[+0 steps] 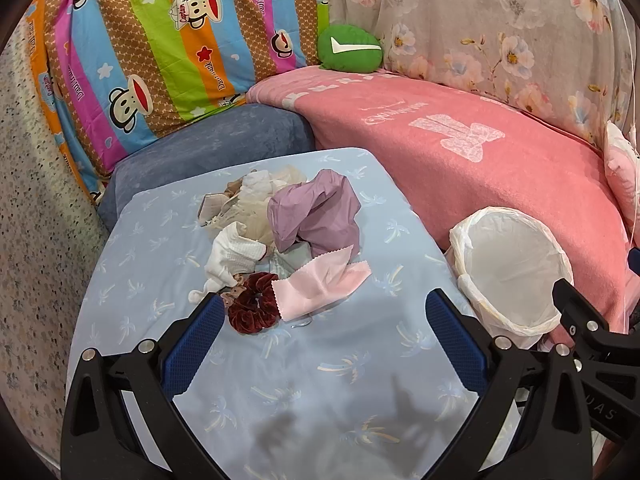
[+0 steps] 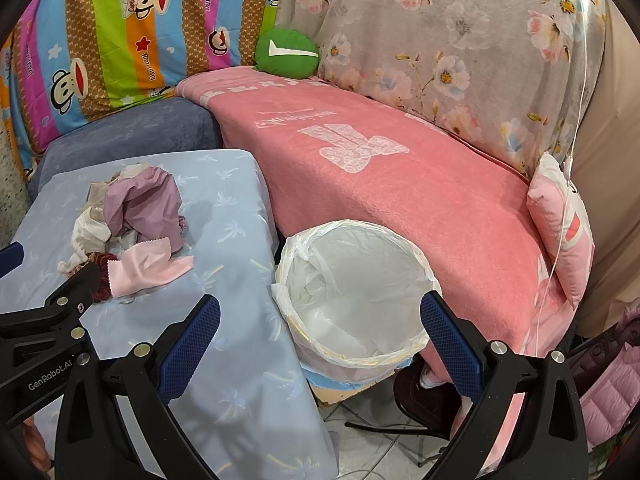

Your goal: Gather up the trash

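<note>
Approach step — left gripper (image 1: 324, 314) wide open, empty, near scrunchie (image 1: 254, 304) mid-frame; right gripper (image 2: 320, 320) open, empty, over bin (image 2: 352, 292); next: close on scrunchie.

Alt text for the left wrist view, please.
The open left gripper hovers over a light blue table, just short of a pile of fabric scraps and a dark red scrunchie. A white-lined bin stands at the right, empty as far as visible.
</note>
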`<state>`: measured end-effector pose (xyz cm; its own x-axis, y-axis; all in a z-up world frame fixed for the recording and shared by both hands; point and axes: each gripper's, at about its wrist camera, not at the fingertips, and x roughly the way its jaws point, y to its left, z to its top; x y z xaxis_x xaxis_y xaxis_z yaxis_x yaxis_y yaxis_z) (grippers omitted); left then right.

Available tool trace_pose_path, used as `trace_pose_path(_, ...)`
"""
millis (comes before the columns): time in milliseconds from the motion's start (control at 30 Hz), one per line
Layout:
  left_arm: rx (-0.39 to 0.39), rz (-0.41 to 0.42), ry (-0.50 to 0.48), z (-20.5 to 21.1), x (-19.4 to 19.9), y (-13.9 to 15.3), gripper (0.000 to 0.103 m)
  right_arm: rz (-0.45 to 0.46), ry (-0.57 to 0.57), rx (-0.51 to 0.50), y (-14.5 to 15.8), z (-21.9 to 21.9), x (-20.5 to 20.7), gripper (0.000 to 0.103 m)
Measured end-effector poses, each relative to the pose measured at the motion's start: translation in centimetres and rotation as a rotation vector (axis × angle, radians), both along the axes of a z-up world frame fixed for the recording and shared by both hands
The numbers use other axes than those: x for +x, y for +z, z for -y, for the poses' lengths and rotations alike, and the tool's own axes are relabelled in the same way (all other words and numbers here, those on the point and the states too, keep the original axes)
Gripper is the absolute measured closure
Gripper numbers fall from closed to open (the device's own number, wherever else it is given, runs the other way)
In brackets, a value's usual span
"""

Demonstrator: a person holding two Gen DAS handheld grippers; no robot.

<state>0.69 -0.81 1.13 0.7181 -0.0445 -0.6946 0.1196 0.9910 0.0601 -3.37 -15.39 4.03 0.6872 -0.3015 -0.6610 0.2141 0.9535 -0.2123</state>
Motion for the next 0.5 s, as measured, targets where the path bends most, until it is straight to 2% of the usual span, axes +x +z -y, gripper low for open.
trace_pose_path(500,-0.011,0.009,-0.008,0.39,-0.03,0.41,0.007,0.003,-0.006,0.004,0.23,0.08,-0.11,0.006)
